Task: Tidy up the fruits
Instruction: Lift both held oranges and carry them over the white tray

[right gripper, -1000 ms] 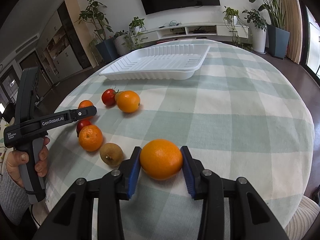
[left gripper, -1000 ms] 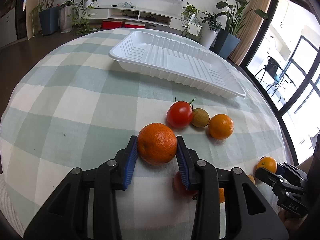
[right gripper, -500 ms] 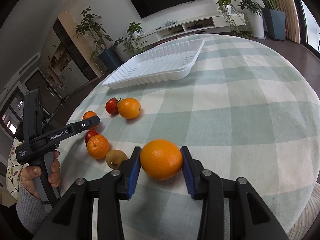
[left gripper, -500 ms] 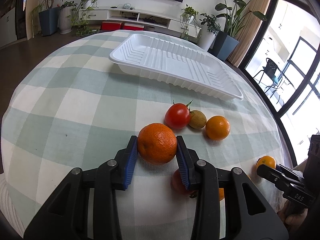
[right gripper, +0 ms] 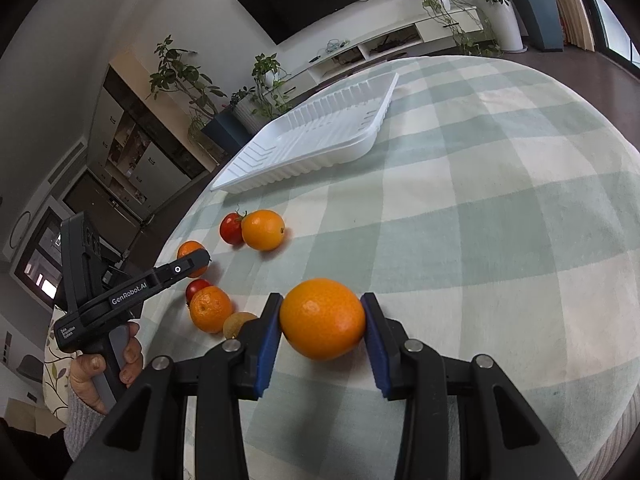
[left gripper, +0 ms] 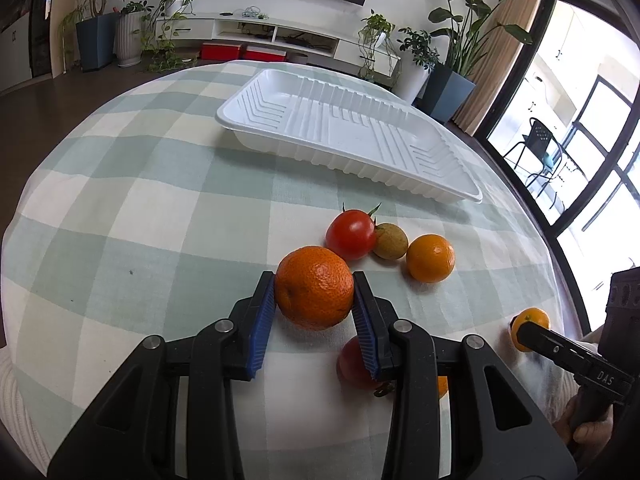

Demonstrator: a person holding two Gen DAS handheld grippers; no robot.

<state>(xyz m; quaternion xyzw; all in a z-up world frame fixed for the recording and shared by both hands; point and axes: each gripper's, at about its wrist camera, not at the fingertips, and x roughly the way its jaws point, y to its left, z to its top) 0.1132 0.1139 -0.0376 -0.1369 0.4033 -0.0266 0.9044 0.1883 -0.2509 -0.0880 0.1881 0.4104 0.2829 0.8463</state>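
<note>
Here, in the left wrist view, the left gripper (left gripper: 314, 304) clamps a mandarin (left gripper: 315, 287) just as it did a second ago, short of the empty tray (left gripper: 436, 196). In the right wrist view, the right gripper (right gripper: 323, 328) pinches an orange (right gripper: 322, 319); the scene has tilted since, suggesting a lift toward the tray (right gripper: 320, 164) has begun.
</note>
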